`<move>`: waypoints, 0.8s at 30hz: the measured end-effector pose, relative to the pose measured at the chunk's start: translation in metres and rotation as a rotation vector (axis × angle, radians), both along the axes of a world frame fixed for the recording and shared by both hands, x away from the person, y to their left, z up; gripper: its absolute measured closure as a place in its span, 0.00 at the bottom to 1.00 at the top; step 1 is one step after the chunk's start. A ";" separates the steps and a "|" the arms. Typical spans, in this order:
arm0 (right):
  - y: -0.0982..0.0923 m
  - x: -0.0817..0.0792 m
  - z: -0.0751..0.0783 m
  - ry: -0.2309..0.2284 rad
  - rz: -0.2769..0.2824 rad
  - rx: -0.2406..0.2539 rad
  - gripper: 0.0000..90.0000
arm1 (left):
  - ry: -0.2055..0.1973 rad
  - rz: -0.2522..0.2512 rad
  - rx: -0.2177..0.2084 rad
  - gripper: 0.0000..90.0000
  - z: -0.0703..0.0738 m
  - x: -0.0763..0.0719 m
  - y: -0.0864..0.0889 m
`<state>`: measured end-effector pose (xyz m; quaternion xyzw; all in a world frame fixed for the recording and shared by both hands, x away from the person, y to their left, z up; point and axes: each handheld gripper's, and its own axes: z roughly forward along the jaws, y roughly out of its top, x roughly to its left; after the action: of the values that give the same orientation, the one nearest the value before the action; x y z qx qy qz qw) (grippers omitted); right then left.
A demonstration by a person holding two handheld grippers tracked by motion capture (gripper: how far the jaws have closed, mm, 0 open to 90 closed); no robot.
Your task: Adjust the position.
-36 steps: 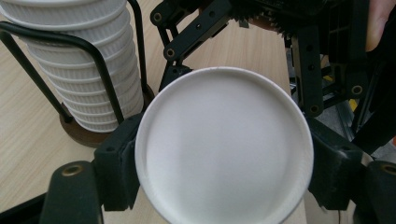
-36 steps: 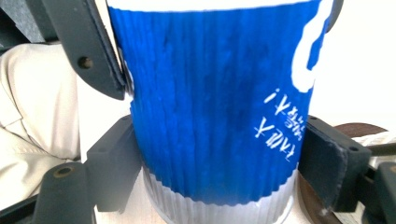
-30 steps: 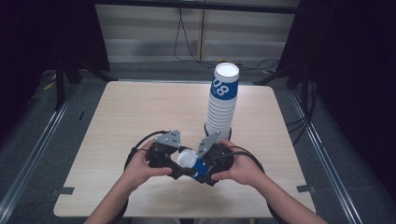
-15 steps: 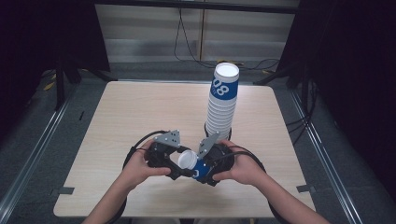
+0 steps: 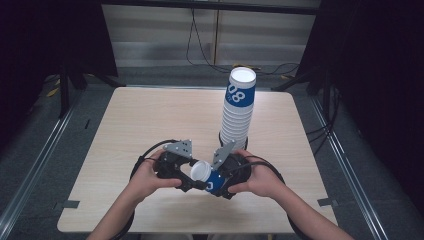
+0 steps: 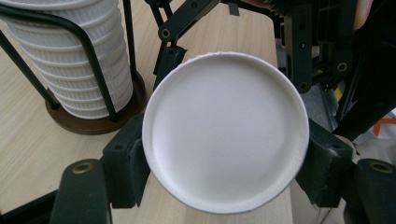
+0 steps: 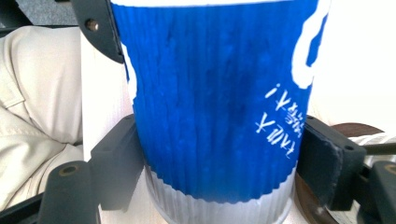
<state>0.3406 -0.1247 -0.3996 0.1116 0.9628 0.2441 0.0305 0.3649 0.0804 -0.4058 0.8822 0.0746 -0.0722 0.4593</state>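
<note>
A single blue paper cup lies sideways between both grippers, well off the cup stack behind them. The right gripper clamps its ribbed body; the left gripper, jaws just closing, presses its base. Placing remains.

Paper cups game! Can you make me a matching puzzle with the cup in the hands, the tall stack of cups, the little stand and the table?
Things:
1. cup
2. cup stack
3. stand
4. table

Descriptions:
A. light wood top
B. dark brown round base with black wire uprights
C. lying sideways between the left gripper and right gripper
D. standing tall, upside down

Pairs: 1-C, 2-D, 3-B, 4-A
</note>
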 end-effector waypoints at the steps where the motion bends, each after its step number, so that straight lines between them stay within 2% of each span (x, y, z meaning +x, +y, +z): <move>1: 0.000 0.000 0.000 -0.008 0.009 0.005 0.25 | 0.002 0.001 0.000 0.33 0.000 0.000 0.000; 6: 0.002 0.000 0.001 0.002 0.009 -0.017 0.25 | -0.006 -0.001 0.004 0.33 0.000 -0.002 0.000; 8: 0.002 0.000 0.000 0.006 0.020 -0.013 0.24 | 0.004 -0.002 0.003 0.33 0.000 -0.002 0.000; 13: 0.003 0.000 0.000 0.012 0.017 -0.022 0.23 | -0.001 -0.010 0.014 0.33 -0.001 -0.001 0.001; 21: 0.002 0.001 -0.001 0.008 0.028 0.004 0.21 | 0.012 -0.006 0.001 0.33 0.000 -0.002 0.002; 24: 0.000 0.000 -0.002 0.010 0.003 0.029 0.19 | 0.012 -0.002 -0.005 0.33 0.000 -0.001 0.003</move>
<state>0.3406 -0.1249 -0.4014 0.1117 0.9595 0.2575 0.0238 0.3635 0.0837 -0.4057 0.8806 0.0765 -0.0782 0.4612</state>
